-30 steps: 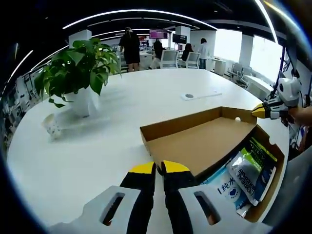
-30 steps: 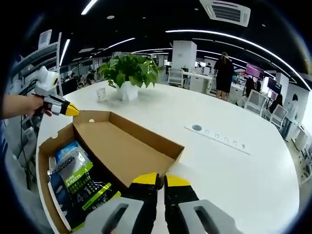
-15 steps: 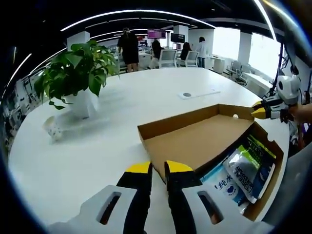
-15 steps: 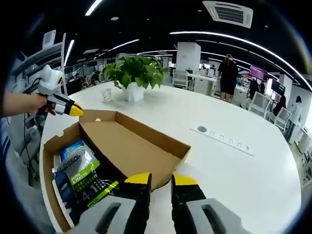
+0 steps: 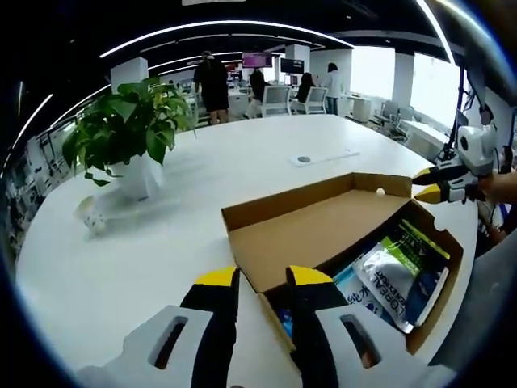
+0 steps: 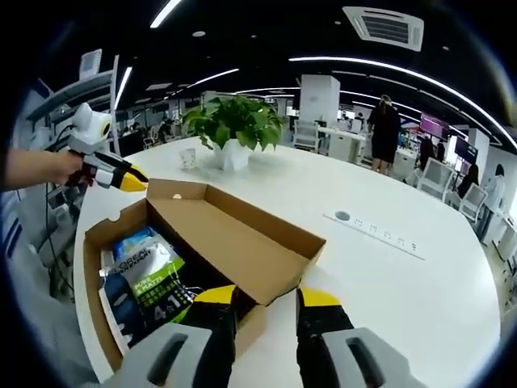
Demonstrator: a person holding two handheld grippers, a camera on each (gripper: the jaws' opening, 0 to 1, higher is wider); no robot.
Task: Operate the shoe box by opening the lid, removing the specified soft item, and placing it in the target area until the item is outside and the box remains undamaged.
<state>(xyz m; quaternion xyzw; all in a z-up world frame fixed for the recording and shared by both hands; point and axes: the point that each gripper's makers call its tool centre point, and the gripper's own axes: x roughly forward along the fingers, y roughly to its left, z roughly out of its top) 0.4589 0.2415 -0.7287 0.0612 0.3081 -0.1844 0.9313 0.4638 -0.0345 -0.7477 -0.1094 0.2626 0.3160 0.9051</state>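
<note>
Open-plan office, long white table [image 5: 194, 186] with a potted plant [image 5: 129, 133] and a small cup [image 5: 90, 214] at the far side, people standing in the background. Shoe box [image 5: 408, 343] sits at the near table edge, lid [image 5: 315, 234] raised and tipped back, roughly half open. Inside lie soft packets [image 5: 388, 275], white, blue and green wrappers, flat on the box floor; also visible in the right gripper view [image 6: 149, 271]. Left tool [image 5: 262, 279] has jaws apart, straddling one corner of the lid; right tool [image 6: 266, 297] likewise apart at the opposite corner, neither visibly clamped on cardboard. Judgement: step in hand is finishing the lid opening. To do it well, push both corners evenly so the lid swings on its hinge without twisting or creasing, stop once it rests back, then reach for the top packet, pinching a loose edge, not the box wall.
</note>
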